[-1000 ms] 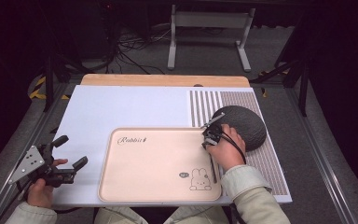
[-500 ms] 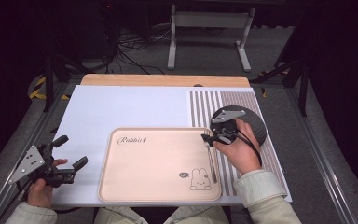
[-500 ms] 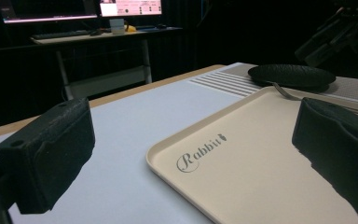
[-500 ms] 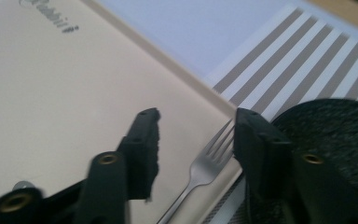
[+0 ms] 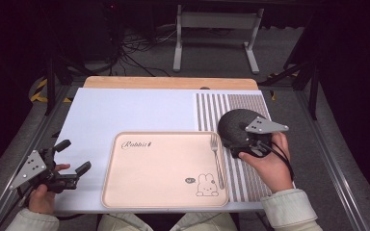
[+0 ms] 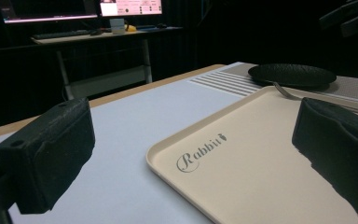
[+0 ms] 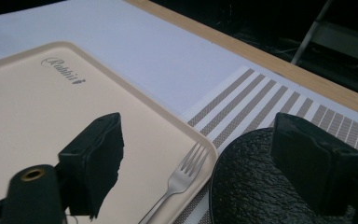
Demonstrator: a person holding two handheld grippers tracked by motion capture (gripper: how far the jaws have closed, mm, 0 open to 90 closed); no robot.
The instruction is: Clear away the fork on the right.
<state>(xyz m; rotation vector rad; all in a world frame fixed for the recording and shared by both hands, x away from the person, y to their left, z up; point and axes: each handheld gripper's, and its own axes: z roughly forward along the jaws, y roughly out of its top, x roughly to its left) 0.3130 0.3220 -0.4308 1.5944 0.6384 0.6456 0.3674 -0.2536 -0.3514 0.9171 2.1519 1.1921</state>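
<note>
Wooden table [image 5: 171,82] carries a pale blue mat [image 5: 125,113], centre-left of frame, and a striped placemat [image 5: 250,103] at right. Beige "Rabbit" tray [image 5: 164,168] sits lower centre, black plate [image 5: 233,126] on the stripes

**Three cameras on one tray**

High view looks forward and down on the bench [image 5: 125,110] from overhead. Left gripper view sits low, skimming the tray [image 6: 261,177]; right gripper view hovers close above it. All share tray and fork [image 7: 182,179]; background murky, probably monitors.
</note>
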